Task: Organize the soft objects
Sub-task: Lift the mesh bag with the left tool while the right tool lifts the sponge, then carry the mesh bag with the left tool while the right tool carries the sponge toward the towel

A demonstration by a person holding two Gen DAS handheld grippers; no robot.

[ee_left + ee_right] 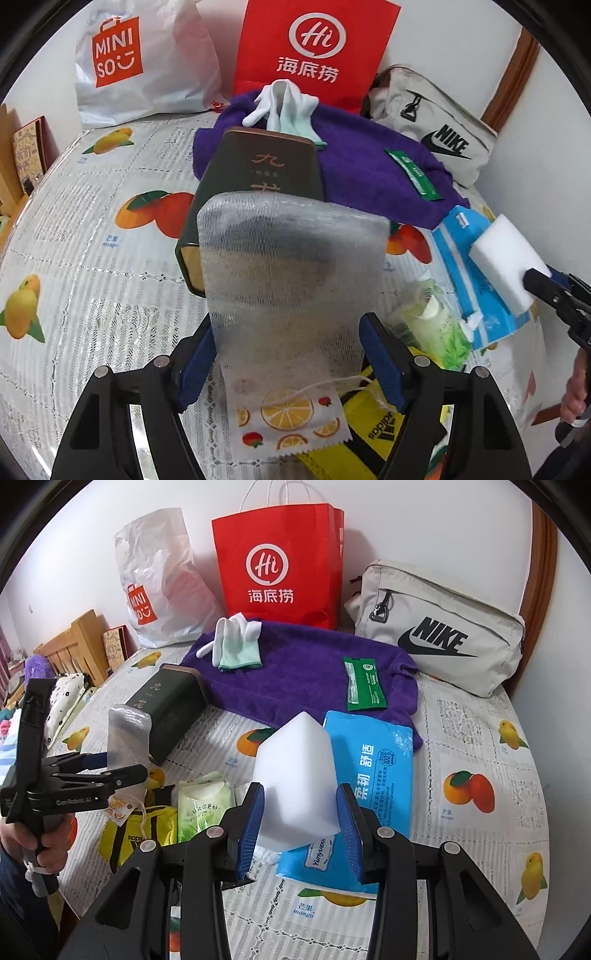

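A soft silvery mesh pouch [288, 273] with a fruit-print label stands upright between the blue pads of my left gripper [288, 369], leaning toward a dark green tin [258, 173]. The jaws stand wide at its edges and do not squeeze it. The right wrist view shows the same pouch [125, 734] rising out of that left gripper [110, 771]. My right gripper [301, 823] is shut on a white sponge block [299, 775], held above a blue tissue pack [373, 775]. The sponge [506, 254] also shows at the right of the left wrist view.
A purple towel [295, 672] carries white and mint socks [236, 642] and a green packet [365, 685]. Behind it stand a red paper bag [277, 561], a white Miniso bag [159, 590] and a Nike bag [443, 627]. Green wipes [201, 805] and a yellow Adidas item [129, 834] lie near the front.
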